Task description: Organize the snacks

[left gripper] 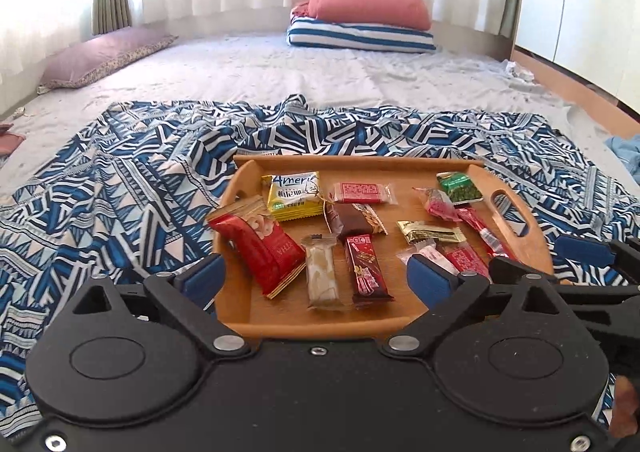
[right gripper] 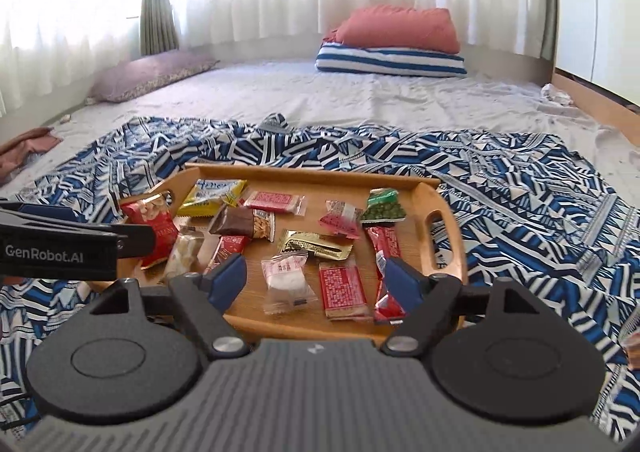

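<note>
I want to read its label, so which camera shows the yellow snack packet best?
The left wrist view: the yellow packet faces the camera with its print legible. In the right wrist view it lies flatter, smaller and partly covered by neighbouring snacks.

One wooden tray [left gripper: 516,212] holds what looks like thirteen wrapped snacks [left gripper: 362,192]; one patterned cloth [left gripper: 120,180] lies beneath, three pillows [left gripper: 372,6] behind
</note>
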`<state>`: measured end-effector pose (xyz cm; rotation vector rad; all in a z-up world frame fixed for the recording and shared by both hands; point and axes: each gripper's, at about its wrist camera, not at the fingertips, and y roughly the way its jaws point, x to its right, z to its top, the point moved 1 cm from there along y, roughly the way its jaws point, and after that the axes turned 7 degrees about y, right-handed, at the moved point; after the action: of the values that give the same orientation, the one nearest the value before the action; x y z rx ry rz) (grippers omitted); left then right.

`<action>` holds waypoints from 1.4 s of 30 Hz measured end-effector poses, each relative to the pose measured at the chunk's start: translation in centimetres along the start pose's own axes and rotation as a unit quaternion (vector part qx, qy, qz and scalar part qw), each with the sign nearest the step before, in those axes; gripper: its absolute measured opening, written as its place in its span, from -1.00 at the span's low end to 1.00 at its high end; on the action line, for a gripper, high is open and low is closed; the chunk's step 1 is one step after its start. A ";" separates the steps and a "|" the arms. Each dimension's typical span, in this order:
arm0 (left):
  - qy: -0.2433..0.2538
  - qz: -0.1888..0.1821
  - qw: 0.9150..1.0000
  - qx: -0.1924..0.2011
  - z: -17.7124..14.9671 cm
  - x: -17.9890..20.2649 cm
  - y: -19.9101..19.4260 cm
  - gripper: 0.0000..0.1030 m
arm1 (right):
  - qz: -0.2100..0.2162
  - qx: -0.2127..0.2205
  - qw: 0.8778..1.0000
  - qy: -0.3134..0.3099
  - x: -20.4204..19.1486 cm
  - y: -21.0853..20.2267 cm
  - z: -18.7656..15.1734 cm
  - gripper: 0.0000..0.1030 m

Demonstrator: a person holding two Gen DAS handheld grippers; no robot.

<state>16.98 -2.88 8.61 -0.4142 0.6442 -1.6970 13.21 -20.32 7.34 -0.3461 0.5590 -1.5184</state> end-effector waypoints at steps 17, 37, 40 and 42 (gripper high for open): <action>-0.006 -0.017 1.000 -0.002 -6.9 -0.1 -8.2 0.94 | 0.005 0.036 0.999 0.004 -0.8 -8.6 -5.1 0.76; -0.012 0.016 0.998 -0.059 -14.3 0.6 -4.0 0.95 | -0.039 -0.006 0.999 -0.004 -0.3 -5.6 -12.5 0.78; -0.013 0.018 0.998 -0.065 -14.6 0.7 -3.3 0.95 | -0.041 -0.018 0.999 -0.001 -0.1 -5.0 -13.1 0.78; -0.010 0.022 0.998 -0.063 -14.8 0.7 -3.1 0.97 | -0.043 -0.025 0.999 0.000 0.0 -4.6 -13.5 0.79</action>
<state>5.69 -0.34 -1.12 -0.5030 0.7424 -1.6138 2.05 -18.79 -1.32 -0.4125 0.5894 -1.5890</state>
